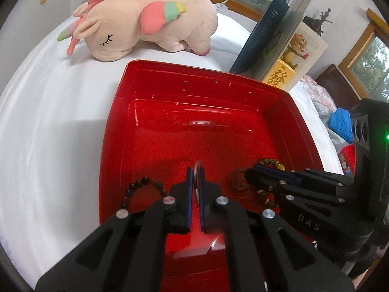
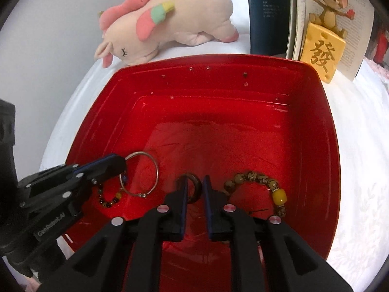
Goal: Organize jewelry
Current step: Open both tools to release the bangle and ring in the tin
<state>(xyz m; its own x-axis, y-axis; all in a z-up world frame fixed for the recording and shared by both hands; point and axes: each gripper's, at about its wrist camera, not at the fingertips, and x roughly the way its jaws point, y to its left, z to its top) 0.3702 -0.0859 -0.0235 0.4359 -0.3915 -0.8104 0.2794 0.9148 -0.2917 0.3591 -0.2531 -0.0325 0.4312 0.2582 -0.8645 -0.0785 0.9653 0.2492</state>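
Note:
A red tray (image 1: 170, 85) (image 2: 218, 77) lies on a white cloth and holds the jewelry. My left gripper (image 1: 196, 170) (image 2: 121, 164) is shut on a thin silver bangle (image 1: 198, 164) (image 2: 155, 168) near the tray's front left. A dark bead bracelet (image 1: 143, 182) (image 2: 109, 199) lies just left of it. My right gripper (image 2: 195, 182) (image 1: 250, 174) straddles a dark brown ring bangle (image 2: 197, 185) (image 1: 239, 182), jaws slightly apart. A brown bead bracelet with a yellow bead (image 2: 278, 196) (image 1: 269, 163) lies to its right.
A pink unicorn plush (image 1: 145, 22) (image 2: 170, 19) lies behind the tray. An open book (image 1: 265, 39) (image 2: 269, 12) stands at the back right with a yellow mouse figurine (image 1: 287, 70) (image 2: 323, 48) in front of it. Clutter lies off the right table edge (image 1: 340, 124).

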